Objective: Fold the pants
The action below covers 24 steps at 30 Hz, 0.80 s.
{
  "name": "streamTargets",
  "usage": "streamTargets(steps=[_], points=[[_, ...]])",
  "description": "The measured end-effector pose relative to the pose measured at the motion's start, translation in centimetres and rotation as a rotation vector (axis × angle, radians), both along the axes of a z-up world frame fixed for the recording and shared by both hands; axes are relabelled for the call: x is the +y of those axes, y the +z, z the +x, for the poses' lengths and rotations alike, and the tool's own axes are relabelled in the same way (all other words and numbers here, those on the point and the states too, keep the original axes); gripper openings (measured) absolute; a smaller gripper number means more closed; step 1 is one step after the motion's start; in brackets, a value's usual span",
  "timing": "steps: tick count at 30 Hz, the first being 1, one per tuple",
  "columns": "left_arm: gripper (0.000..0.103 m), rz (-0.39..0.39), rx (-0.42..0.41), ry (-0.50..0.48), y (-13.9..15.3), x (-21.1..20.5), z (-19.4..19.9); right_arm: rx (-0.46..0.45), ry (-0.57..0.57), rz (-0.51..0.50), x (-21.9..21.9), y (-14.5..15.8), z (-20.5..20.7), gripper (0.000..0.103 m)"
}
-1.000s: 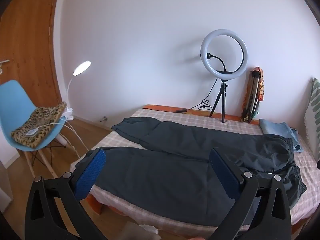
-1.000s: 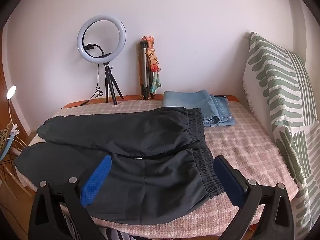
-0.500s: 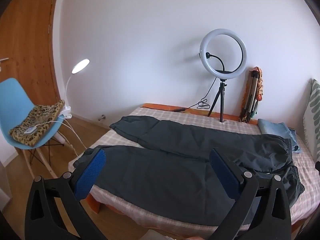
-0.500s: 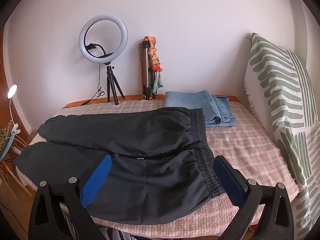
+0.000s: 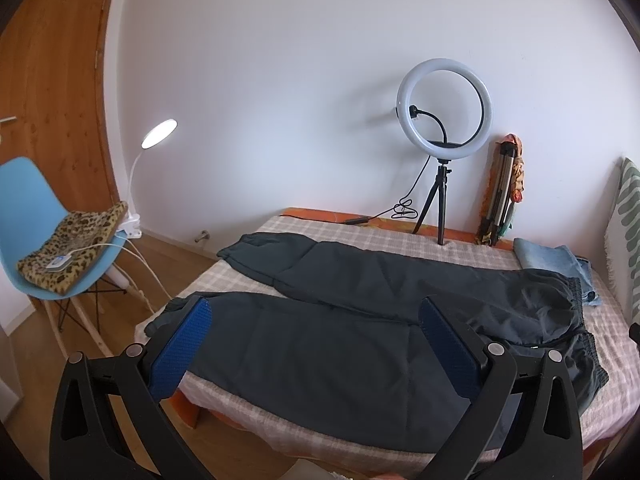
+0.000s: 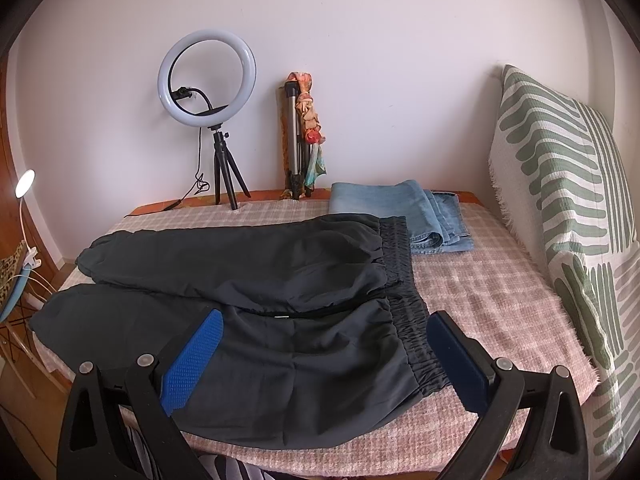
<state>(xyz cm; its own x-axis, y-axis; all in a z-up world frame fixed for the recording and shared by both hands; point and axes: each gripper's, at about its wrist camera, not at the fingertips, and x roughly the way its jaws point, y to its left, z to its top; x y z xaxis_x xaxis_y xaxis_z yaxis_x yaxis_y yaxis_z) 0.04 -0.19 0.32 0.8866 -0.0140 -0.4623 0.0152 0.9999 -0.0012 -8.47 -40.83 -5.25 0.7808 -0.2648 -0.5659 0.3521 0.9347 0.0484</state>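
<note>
Both grippers pulled back; one pants [image 5: 340, 344] flat.

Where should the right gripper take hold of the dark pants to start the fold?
Probably the elastic waistband at its near corner, coming in low from the bed's front edge. The dark pants lie flat and that gathered hem sits just ahead of the open right gripper; the left gripper faces the leg.

Both wrist views low at bedside, facing wall, sharing pants [image 5: 360, 320], ring light [image 6: 207, 76]
</note>
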Motion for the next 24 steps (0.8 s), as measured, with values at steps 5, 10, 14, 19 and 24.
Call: streamTargets(steps=[5, 10, 14, 19, 24], points=[[0.103, -0.001, -0.004, 0.000, 0.08, -0.23, 0.01, 0.000, 0.001, 0.000, 0.00, 0.03, -0.04, 0.103], [0.103, 0.000, -0.005, -0.003, 0.03, -0.28, -0.07, 0.000, 0.000, 0.001, -0.04, 0.04, -0.07, 0.103], [0.103, -0.001, -0.005, -0.004, 0.04, -0.31, -0.06, 0.000, 0.000, 0.000, -0.10, -0.03, -0.07, 0.103], [0.103, -0.001, -0.004, -0.005, 0.07, -0.34, -0.01, 0.001, 0.003, 0.004, 0.17, 0.11, -0.01, 0.103], [0.103, 0.000, -0.003, -0.007, 0.12, -0.50, -0.01, 0.001, 0.005, 0.010, 0.17, 0.13, 0.04, 0.103]])
